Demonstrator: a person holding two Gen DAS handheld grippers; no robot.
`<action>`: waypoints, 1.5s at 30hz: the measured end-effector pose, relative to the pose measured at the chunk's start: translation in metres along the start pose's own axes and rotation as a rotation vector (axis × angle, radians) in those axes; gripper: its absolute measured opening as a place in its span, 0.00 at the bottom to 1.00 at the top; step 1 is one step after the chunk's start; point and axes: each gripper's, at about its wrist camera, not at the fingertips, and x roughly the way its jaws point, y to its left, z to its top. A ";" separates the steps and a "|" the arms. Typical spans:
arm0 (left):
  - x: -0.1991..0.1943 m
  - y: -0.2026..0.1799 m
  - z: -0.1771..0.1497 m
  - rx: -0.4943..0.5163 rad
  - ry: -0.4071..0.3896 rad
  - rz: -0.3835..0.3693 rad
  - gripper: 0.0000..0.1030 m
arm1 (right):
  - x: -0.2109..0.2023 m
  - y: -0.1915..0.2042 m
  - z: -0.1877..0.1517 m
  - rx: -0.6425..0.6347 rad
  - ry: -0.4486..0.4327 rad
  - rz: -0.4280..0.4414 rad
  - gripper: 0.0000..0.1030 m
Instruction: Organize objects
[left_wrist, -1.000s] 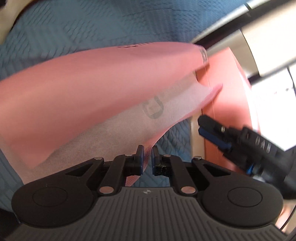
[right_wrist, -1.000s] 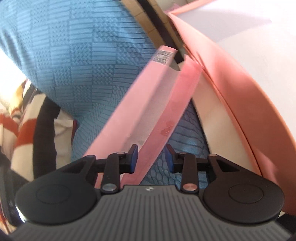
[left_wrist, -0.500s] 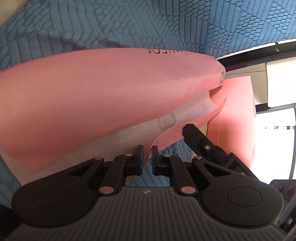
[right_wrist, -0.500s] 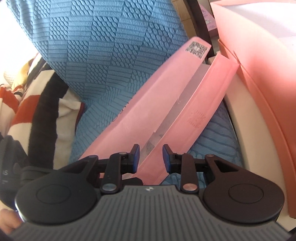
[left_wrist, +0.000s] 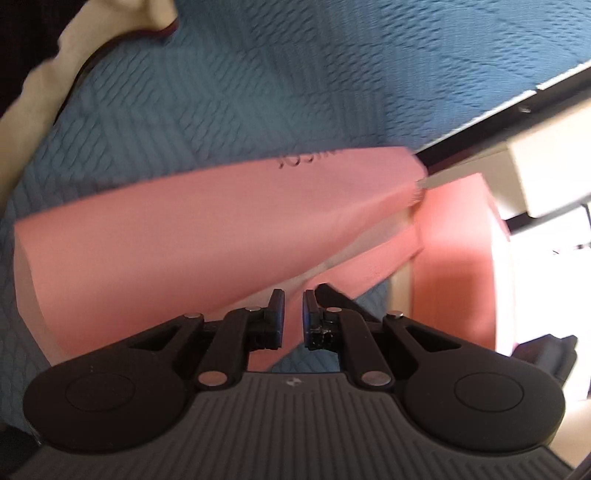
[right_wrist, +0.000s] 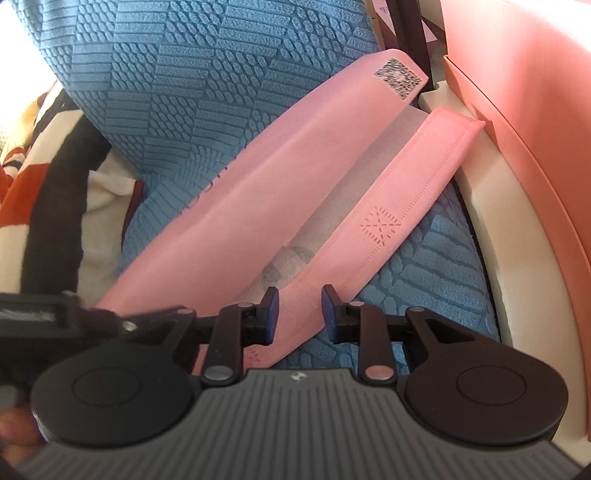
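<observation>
Holding the near edge of the flat pink paper pouch (left_wrist: 207, 236) in my left claw (left_wrist: 293, 314), I have its pads drawn together on a thin strip of the pink material, so I read that as a clamp on the pouch itself. I judge the hold is there to lift one end off the blue quilted bed cover (left_wrist: 258, 81) so the other claw can get under the flap. The pouch slants away toward the salmon-pink cardboard box (left_wrist: 458, 258) at the right, its far corner just beside the box wall.

My right claw (right_wrist: 300, 314) straddles the pouch's stitched pink flap (right_wrist: 388, 206). Its jaws have just been closing, and the flap lies between them, but the pads stand apart from it with a gap on each side, so nothing is pinched yet.

The left view is blurred and shows mostly the pouch's broad face with some print I cannot read. The right view is sharp and gives what the left lacks: the white inner lining (right_wrist: 369, 166) between body and flap, the code label (right_wrist: 398, 78) at the far corner, and a striped blanket (right_wrist: 44, 192) off to the left.
</observation>
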 end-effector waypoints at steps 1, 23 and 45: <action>-0.003 -0.002 -0.001 0.017 -0.002 -0.017 0.10 | 0.000 -0.001 0.000 0.002 0.000 0.001 0.26; 0.035 -0.028 -0.024 0.203 0.041 0.218 0.10 | -0.011 -0.044 0.007 0.306 -0.058 0.028 0.38; 0.026 -0.018 -0.008 0.070 0.006 0.095 0.10 | -0.026 -0.014 0.004 0.287 -0.058 0.176 0.05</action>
